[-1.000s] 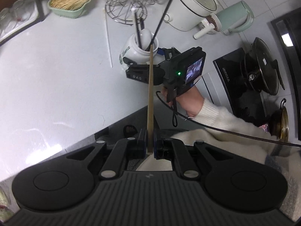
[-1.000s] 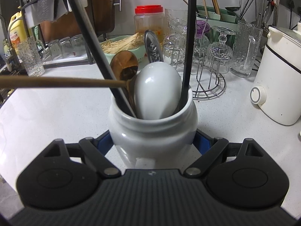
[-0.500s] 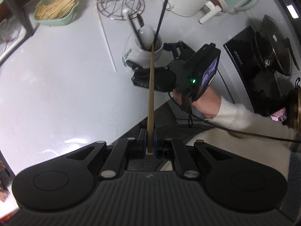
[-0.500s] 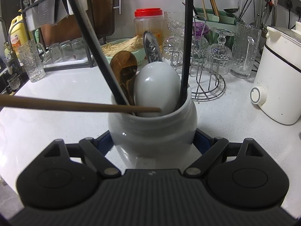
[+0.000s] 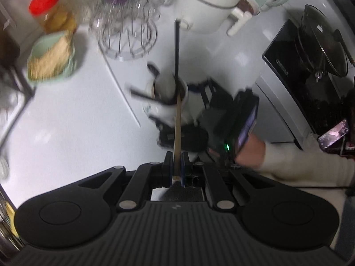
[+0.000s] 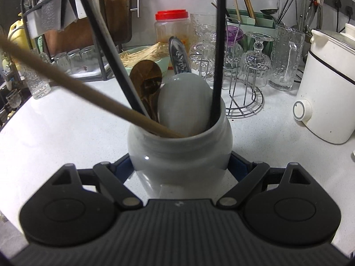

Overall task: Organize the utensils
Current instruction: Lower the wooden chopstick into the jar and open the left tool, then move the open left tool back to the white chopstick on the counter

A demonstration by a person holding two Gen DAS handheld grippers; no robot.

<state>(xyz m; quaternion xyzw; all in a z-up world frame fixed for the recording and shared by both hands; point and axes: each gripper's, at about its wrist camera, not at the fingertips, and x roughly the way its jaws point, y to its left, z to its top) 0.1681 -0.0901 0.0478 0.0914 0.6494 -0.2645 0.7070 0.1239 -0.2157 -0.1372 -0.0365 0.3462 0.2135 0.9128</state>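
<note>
My left gripper (image 5: 176, 164) pinches wooden chopstick (image 5: 177, 124), tip inside white jar (image 6: 179, 153); right gripper (image 6: 179, 166) clamps jar, axis slanting far-down.

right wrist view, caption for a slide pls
Right gripper clamps white ceramic jar as wooden chopstick enters it.

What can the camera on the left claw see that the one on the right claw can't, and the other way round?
Only the left view shows the black stovetop with its dark lidded pan, the person's cream sleeve and the left claw pinching the wooden stick's end. Only the right view shows the patterned glass pitcher and the dish rack. Both show the white ceramic utensil jar, the long wooden stick entering it, and the red-lidded plastic jar.
</note>
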